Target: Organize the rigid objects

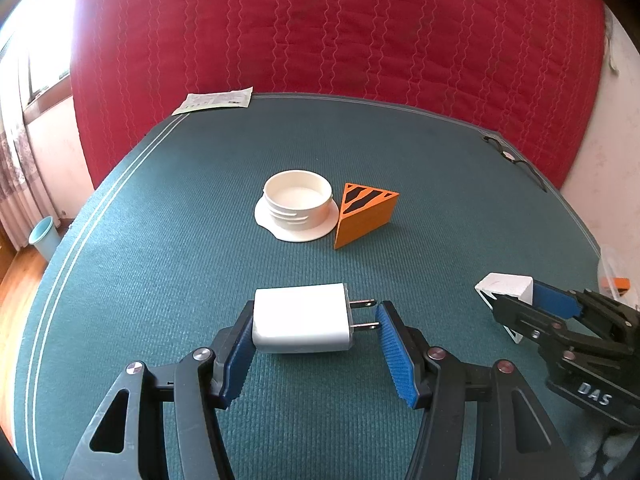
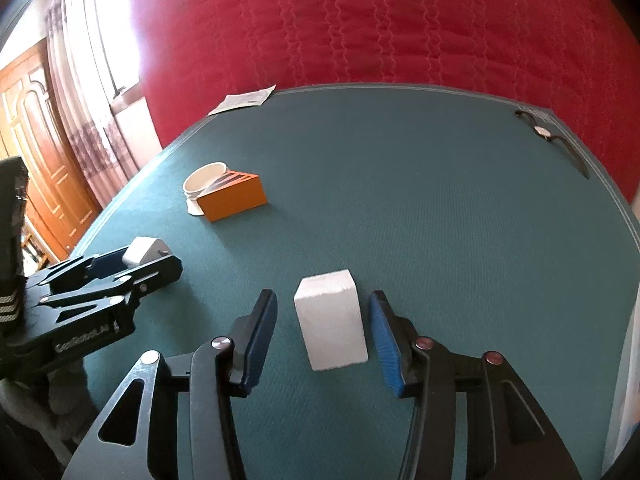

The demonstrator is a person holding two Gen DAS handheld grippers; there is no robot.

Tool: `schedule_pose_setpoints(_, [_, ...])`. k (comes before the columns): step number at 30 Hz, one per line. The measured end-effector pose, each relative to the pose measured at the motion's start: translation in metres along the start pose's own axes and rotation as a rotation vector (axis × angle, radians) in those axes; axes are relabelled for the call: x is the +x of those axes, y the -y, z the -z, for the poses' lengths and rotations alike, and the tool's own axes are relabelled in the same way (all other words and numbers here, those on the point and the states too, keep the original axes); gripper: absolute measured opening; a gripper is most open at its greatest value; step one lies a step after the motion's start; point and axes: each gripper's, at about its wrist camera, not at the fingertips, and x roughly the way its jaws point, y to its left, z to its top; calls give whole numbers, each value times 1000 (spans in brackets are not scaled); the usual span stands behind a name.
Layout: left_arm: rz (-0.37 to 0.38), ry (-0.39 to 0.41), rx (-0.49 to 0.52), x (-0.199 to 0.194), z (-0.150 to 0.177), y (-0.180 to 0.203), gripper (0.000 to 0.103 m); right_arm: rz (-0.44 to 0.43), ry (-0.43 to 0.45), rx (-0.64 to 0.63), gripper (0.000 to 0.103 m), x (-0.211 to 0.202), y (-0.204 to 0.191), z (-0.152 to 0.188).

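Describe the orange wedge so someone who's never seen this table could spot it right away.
Look to the middle of the green table. There a white round container stands, and the orange wedge sits right against it. It's the only orange, triangular piece, with black stripes on top.

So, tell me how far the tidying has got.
Done, by the look of it: the orange wedge sits against the white round container. In hand: the left gripper brackets the white charger; the right gripper stands open around the white block, pads clear. Left: moving both to the group.
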Motion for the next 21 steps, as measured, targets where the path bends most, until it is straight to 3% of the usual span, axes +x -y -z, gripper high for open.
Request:
schedule_pose_setpoints(5, [3,-3,4,0,0,2,61,26,-20,-1,47,4,-2,-1])
schedule_pose_setpoints(9, [3,-2,4,0,0,3,61,41,-24,-21,32,2,-5,2])
schedule_pose_setpoints(21, [-6,-4,6,1,2,3,61,13,-6,-6,32,-26,0,20])
